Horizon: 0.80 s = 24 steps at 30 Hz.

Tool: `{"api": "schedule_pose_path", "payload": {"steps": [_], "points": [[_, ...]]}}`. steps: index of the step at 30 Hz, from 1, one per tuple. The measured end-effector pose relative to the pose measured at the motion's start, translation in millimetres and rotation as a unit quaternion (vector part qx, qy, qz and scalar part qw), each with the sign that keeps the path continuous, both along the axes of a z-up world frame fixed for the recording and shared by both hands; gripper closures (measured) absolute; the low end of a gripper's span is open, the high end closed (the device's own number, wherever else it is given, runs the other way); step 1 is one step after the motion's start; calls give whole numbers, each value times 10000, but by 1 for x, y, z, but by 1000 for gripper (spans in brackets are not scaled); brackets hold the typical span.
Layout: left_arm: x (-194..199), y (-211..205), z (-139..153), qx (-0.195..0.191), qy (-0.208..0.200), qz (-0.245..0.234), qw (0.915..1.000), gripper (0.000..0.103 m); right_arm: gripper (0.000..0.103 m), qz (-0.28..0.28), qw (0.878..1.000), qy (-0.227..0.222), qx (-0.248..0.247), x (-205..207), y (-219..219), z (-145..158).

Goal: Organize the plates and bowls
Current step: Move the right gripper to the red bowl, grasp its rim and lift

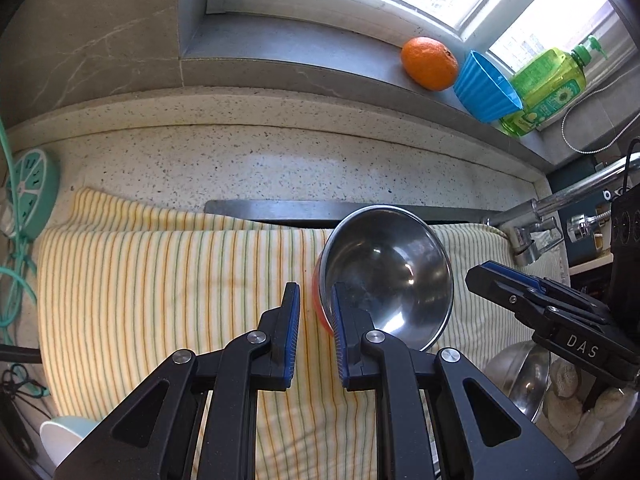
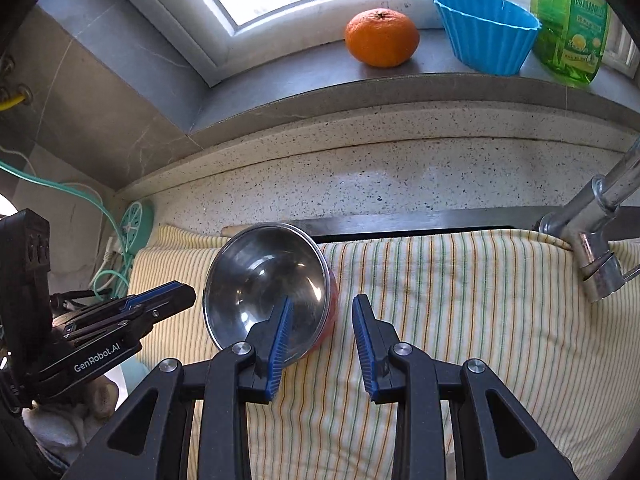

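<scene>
The left gripper (image 1: 316, 320) has its fingers (image 1: 290, 320) parted with nothing between them, over the striped towel (image 1: 160, 280) on the bench (image 1: 280, 160). The steel bowl (image 1: 388, 268), red on its outside, rests tilted on the towel just beyond the right finger, its rim overlapped by that fingertip; contact cannot be told. The right gripper (image 2: 320, 328) is likewise apart and holds nothing; the same bowl (image 2: 264, 276) sits behind its left finger. Beyond both pairs of fingers, on the window sill (image 2: 320, 64), stand an orange (image 2: 382, 38), a blue cup (image 2: 488, 32) and a green soap bottle (image 2: 568, 24). Another steel bowl (image 1: 520, 376) lies right of the left fingers.
</scene>
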State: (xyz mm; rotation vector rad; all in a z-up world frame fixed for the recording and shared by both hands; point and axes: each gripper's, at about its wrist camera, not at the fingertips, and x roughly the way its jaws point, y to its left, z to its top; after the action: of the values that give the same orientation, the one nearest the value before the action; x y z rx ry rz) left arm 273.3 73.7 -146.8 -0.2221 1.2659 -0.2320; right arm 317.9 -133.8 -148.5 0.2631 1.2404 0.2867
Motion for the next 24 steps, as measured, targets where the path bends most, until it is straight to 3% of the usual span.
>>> {"api": "schedule_pose_path", "payload": {"steps": [9, 18, 24], "points": [[10, -3, -12, 7, 145, -35, 9999, 89, 76, -8, 9998, 210, 34, 11, 3, -15], [9, -7, -18, 71, 146, -81, 9998, 90, 87, 42, 9995, 328, 2, 16, 9, -25], [8, -11, -19, 61, 113, -105, 9999, 97, 97, 85, 9993, 351, 10, 16, 12, -26]]}}
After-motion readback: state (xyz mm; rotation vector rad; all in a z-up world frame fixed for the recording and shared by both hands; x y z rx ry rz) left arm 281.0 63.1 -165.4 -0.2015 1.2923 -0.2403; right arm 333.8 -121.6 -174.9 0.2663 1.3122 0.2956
